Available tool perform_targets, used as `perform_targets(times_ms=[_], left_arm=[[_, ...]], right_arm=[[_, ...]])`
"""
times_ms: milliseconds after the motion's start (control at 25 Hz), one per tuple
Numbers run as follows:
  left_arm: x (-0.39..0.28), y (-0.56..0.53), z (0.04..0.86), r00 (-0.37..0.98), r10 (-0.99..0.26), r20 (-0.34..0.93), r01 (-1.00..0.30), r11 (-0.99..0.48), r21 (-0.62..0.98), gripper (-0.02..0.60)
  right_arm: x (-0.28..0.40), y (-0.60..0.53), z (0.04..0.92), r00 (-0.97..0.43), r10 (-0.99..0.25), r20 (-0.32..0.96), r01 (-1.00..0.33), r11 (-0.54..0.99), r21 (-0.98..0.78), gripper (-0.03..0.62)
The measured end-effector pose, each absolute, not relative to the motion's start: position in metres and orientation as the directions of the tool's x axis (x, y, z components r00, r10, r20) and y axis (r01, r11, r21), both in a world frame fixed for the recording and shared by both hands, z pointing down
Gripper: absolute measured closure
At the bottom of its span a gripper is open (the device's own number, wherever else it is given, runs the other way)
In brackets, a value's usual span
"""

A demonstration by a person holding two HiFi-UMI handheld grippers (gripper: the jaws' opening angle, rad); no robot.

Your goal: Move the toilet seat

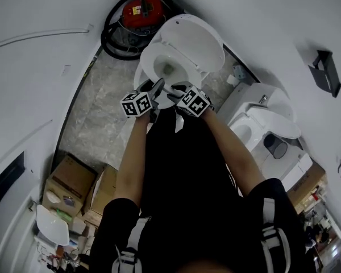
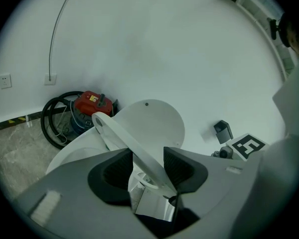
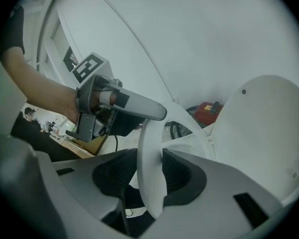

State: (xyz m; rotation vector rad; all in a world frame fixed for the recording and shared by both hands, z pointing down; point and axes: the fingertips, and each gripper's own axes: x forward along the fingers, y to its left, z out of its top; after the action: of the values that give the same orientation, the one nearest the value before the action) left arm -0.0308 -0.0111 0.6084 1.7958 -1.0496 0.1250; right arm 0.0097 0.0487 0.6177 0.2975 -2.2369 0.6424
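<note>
1. Gripping the toilet seat (image 2: 123, 137) from both sides, the two claws hold the white ring tilted up off the bowl (image 1: 167, 67), at the upper centre of the head view.
2. The left claw (image 2: 147, 164) is closed on the seat. The ring runs slantwise from the upper left of the left gripper view down between its dark pads, and both pads touch it.
3. The right claw (image 3: 149, 171) is likewise clamped on the ring, which stands nearly edge-on between its pads at the lower centre of the right gripper view. The other claw's body shows across the ring, at centre left.
4. In the head view the two marker cubes sit side by side just below the bowl, with bare forearms leading down to black clothing that fills the lower middle of the frame.
5. Directly behind the seat the lid (image 1: 196, 41) is raised, a broad white oval.
6. A red vacuum cleaner (image 1: 139, 9) with a coiled black hose (image 1: 111, 38) stands against the wall just beside the toilet, toward the upper left of the head view.
7. A second toilet (image 1: 267, 124), lid closed, sits at the right of the head view, near the first one.
8. The grey marbled floor (image 1: 102, 107) forms a narrow strip between white walls.
9. Cardboard boxes (image 1: 71, 178) are stacked at the lower left.
10. A dark fixture (image 1: 324, 70) hangs on the wall at the upper right.
11. A wall socket (image 2: 5, 80) shows at the left edge of the left gripper view.
</note>
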Motion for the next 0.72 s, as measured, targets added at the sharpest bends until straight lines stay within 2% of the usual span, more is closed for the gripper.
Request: perform_targets(times_ms=[720], left_arm=[[-0.01,-0.032,0.592,0.722,-0.524,0.451,-0.629,-0.227,0.743,0.385]], right_arm=[[0.035,0.025,0.6,-0.61,-0.137,0.78,-0.507,0.824,-0.252,0.453]])
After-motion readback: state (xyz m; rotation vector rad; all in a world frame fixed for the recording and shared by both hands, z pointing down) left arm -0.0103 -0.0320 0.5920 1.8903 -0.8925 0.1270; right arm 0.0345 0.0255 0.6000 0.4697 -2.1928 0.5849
